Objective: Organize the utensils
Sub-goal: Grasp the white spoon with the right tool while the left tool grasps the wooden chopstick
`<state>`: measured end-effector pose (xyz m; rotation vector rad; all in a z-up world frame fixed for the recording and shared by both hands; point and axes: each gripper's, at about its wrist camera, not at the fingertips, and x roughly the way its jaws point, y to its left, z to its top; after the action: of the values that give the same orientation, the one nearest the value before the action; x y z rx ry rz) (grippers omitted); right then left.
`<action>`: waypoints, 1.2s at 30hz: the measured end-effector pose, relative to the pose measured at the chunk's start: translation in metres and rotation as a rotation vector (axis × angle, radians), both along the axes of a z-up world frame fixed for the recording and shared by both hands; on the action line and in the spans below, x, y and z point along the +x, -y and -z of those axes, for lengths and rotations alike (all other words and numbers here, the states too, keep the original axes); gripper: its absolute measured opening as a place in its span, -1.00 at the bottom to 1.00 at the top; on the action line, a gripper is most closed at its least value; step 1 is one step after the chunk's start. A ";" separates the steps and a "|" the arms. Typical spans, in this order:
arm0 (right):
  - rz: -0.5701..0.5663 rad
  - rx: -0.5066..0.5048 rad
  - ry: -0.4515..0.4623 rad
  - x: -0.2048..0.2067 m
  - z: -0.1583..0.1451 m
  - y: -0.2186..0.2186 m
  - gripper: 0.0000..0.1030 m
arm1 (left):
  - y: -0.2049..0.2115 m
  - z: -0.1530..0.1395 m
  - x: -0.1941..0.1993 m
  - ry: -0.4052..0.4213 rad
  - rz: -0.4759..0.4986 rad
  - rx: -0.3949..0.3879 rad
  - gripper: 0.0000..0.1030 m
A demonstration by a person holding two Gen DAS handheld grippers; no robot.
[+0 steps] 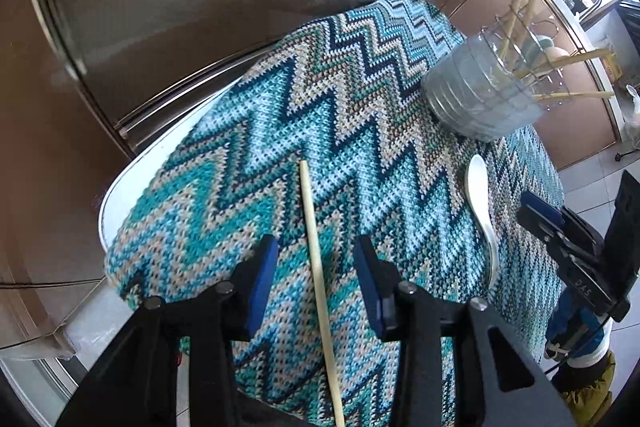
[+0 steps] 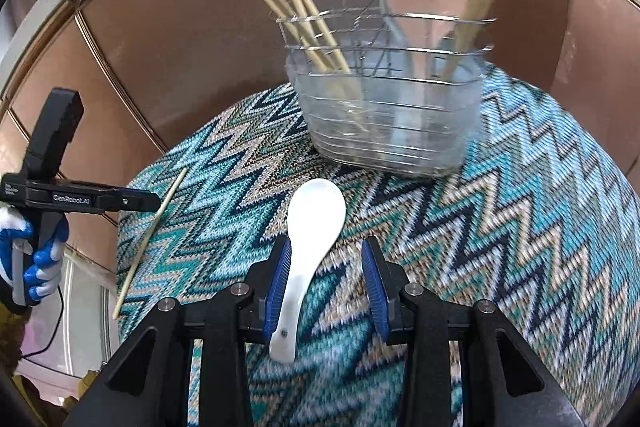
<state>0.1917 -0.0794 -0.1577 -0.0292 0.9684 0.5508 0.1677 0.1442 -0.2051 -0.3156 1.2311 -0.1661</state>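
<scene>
A single pale wooden chopstick (image 1: 310, 211) lies on the blue zigzag knitted mat (image 1: 340, 95). My left gripper (image 1: 316, 243) hangs open over the chopstick, which runs between the blue pads without touching them. A white ceramic soup spoon (image 2: 316, 211) lies on the mat (image 2: 500, 227), bowl toward the holder. My right gripper (image 2: 327, 243) straddles its handle with the jaws apart; the handle sits close against the left pad (image 2: 278, 287) and well clear of the right pad. The same spoon (image 1: 484, 211) and chopstick (image 2: 152, 239) appear in the opposite views.
A wire utensil holder with a clear liner (image 2: 384, 123) stands at the mat's far side, holding several chopsticks and a pale spoon. The round table's white rim (image 1: 132, 179) shows left of the mat. Brown cabinet fronts rise behind. A gloved hand (image 2: 40, 267) holds the left gripper.
</scene>
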 end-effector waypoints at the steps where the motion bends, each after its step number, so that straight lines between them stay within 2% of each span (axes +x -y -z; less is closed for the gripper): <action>1: -0.016 -0.004 -0.005 0.006 0.004 -0.004 -0.30 | 0.001 0.001 0.002 -0.005 0.005 0.003 -0.28; 16: -0.085 0.002 -0.055 0.045 0.033 -0.016 -0.32 | 0.010 0.011 0.020 -0.034 0.038 0.030 -0.43; 21: -0.120 -0.028 -0.072 0.052 0.040 -0.029 -0.68 | 0.008 0.012 0.025 -0.065 0.041 0.038 -0.56; 30: -0.157 -0.055 -0.091 0.060 0.038 -0.036 -0.84 | 0.012 0.015 0.036 -0.120 0.059 0.051 -0.64; 36: -0.187 -0.085 -0.096 0.063 0.031 -0.046 -0.89 | 0.012 0.017 0.038 -0.131 0.057 0.057 -0.80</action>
<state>0.2550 -0.0332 -0.1884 -0.1720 1.0896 0.6871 0.2058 0.1325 -0.2217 -0.2455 1.3729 -0.1610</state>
